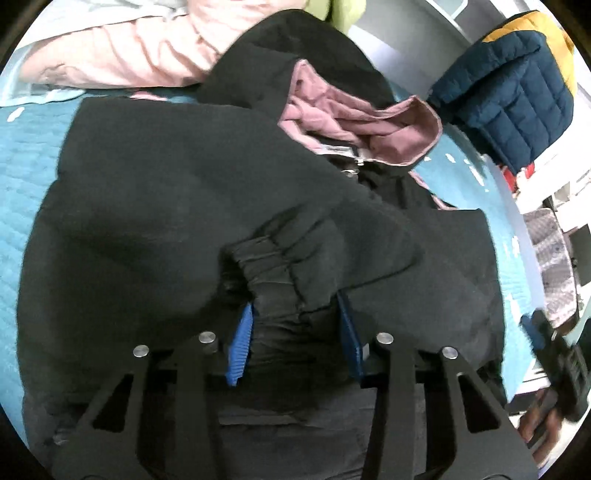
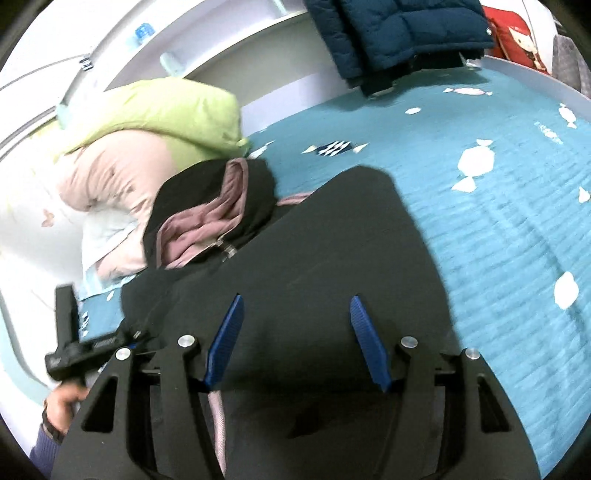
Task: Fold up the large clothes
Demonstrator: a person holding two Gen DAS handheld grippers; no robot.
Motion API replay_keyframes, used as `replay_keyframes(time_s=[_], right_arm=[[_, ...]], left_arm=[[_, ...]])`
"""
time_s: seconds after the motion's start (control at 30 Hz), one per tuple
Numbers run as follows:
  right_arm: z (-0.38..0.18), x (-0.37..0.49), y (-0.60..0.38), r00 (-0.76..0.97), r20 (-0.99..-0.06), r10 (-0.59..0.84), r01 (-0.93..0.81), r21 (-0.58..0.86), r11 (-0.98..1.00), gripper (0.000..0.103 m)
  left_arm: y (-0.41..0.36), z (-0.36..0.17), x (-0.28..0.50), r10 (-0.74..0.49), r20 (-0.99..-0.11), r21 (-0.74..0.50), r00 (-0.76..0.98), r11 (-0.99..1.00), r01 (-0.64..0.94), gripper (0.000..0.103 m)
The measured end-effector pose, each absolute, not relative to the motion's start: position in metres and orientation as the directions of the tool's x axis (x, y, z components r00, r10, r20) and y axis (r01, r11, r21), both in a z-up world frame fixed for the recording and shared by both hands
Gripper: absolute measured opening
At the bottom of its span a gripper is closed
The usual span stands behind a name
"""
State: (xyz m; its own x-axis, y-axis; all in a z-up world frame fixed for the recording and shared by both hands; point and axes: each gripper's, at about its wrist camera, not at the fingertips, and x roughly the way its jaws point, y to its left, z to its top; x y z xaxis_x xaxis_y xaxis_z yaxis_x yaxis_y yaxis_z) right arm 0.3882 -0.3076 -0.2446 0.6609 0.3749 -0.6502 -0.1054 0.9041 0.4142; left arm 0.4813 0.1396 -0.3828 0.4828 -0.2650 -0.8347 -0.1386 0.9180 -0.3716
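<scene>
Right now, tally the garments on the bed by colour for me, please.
Black jacket with pink lining, its sleeve cuff between the left gripper pads: 1
Navy quilted jacket: 1
Pale pink padded garment: 1
Lime green padded garment: 1
Total: 4

- The hooded jacket (image 1: 177, 206) is showing black outside, with a dusty pink lining (image 1: 373, 129) inside its hood.
- The bedspread (image 2: 498, 221) is showing teal, with a white candy pattern scattered over it.
- The quilted puffer jacket (image 1: 513, 99) is showing navy blue, with a mustard yellow part at its top.
- The pillow (image 2: 166, 114) is showing lime green.
- The bedding (image 1: 129, 48) beside it is showing pale pink.
- The gripper pads (image 2: 369, 343) are showing bright blue against black frames.
</scene>
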Motion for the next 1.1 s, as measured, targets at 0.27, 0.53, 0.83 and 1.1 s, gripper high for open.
replay_keyframes(time_s=[0.27, 0.53, 0.83, 1.1], right_arm=[[-0.322, 0.447, -0.342, 0.458, -0.787, 0.413, 0.107, 0.51, 0.853, 0.051], [-0.253, 0.45, -0.314, 0.516, -0.707, 0.483, -0.061, 0.532, 0.844, 0.054], [-0.22, 0.569, -0.226, 0.508, -0.715, 0.481, -0.242, 0.417, 0.876, 0.061], [-0.222, 0.689, -0.171, 0.501, -0.769, 0.397, -0.258, 0.305, 0.917, 0.065]], left_arm=[[0.147, -0.403, 0.479, -0.257, -0.843, -0.355, 0.472, 0.926, -0.131, 0.044], [0.168, -0.33, 0.466, -0.403, -0.692, -0.482, 0.598, 0.876, 0.033, 0.082], [0.201, -0.303, 0.591, -0.272, -0.736, -0.343, 0.62, 0.939, 0.005, 0.088], [0.215, -0.336, 0.68, -0.202, -0.808, -0.267, 0.554, 0.963, -0.039, 0.089]])
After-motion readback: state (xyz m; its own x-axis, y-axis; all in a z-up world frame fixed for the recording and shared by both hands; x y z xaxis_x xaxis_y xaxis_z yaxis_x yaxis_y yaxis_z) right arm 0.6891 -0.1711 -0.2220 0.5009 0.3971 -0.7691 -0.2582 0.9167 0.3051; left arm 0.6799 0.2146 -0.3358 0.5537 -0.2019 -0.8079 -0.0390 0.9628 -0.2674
